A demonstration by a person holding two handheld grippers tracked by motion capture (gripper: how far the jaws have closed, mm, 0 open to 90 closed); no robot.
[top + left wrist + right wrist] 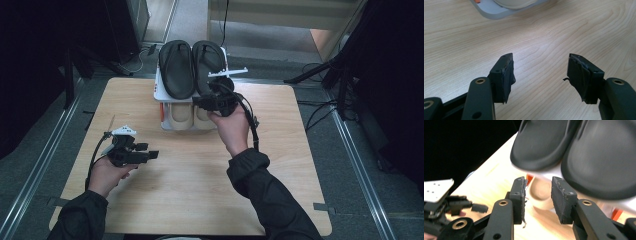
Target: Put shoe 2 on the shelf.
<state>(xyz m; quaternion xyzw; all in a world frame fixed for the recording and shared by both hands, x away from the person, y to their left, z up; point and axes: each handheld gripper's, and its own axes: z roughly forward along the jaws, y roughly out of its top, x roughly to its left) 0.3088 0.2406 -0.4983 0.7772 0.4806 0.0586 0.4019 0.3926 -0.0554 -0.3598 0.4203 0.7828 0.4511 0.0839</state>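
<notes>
Jaws of the right gripper [537,200] stand half apart with nothing between them, aimed at the beige slippers [541,195] on the rack's [161,92] lower shelf, just ahead. Their long axis runs toward the person. The left gripper [145,156] hangs well apart, wide open over bare table [549,37]. Black slippers [192,65] sit on the top shelf, straight above the beige pair. The right gripper view shows the beige toe under that shelf; the high view shows both pairs.
</notes>
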